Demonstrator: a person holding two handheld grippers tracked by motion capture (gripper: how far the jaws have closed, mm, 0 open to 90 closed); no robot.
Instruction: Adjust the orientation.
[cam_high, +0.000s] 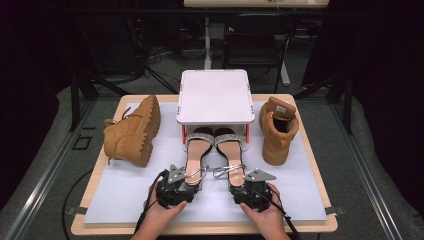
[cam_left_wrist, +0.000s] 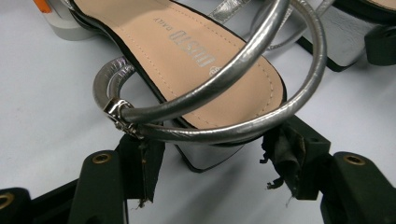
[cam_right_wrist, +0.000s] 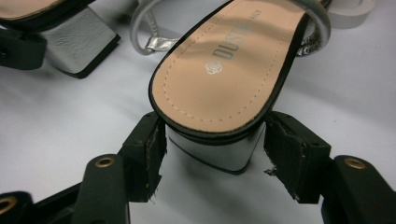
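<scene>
High view, left gripper (cam_high: 188, 182) and right gripper (cam_high: 239, 186) clasping sandal heels

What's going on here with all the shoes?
A person holds a gripper in each hand at the heels of two silver sandals. The left gripper brackets the left sandal, and the right gripper brackets the right sandal. The toes sit under a white shelf; tan boots flank them.
</scene>
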